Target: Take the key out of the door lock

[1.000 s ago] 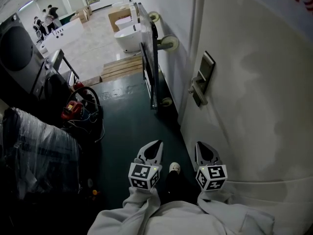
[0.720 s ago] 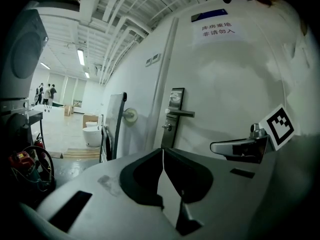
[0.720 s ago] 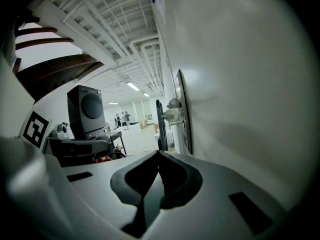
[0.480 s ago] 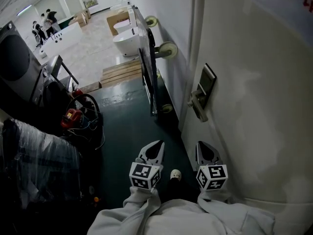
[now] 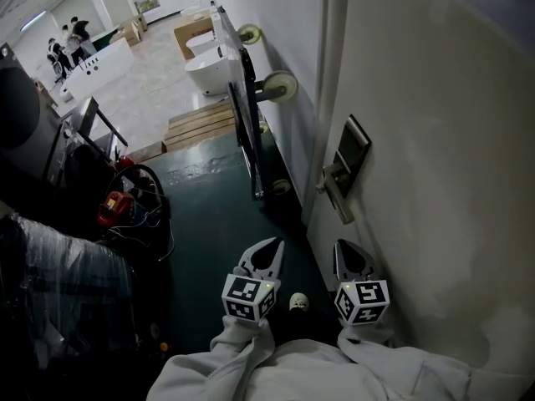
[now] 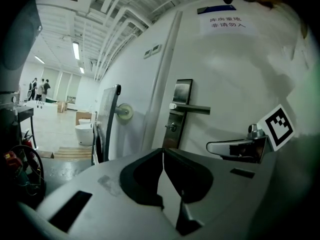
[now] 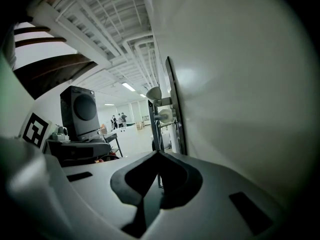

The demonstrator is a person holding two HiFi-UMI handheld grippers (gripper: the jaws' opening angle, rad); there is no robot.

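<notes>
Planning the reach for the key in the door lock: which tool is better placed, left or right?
Probably right. The right tool sits beside the door, nearer the key; the left tool would reach across it. Both are shut and empty.

A smooth, matt off-white door (image 5: 435,140) carries a dark brushed-metal lock plate (image 5: 352,153) and a satin metal lever handle (image 5: 336,192) at two o'clock in the head view, above a dark green floor (image 5: 217,215) glossy enough to mirror the lights. Bare wooden planks (image 5: 196,122) and a glossy white ceramic toilet (image 5: 205,69) lie toward eleven o'clock, with crinkled clear plastic film (image 5: 58,282) at eight. The left hand-held gripper (image 5: 269,245) and right hand-held gripper (image 5: 341,247) show matt grey plastic shells over soft grey cloth sleeves (image 5: 251,366).
</notes>
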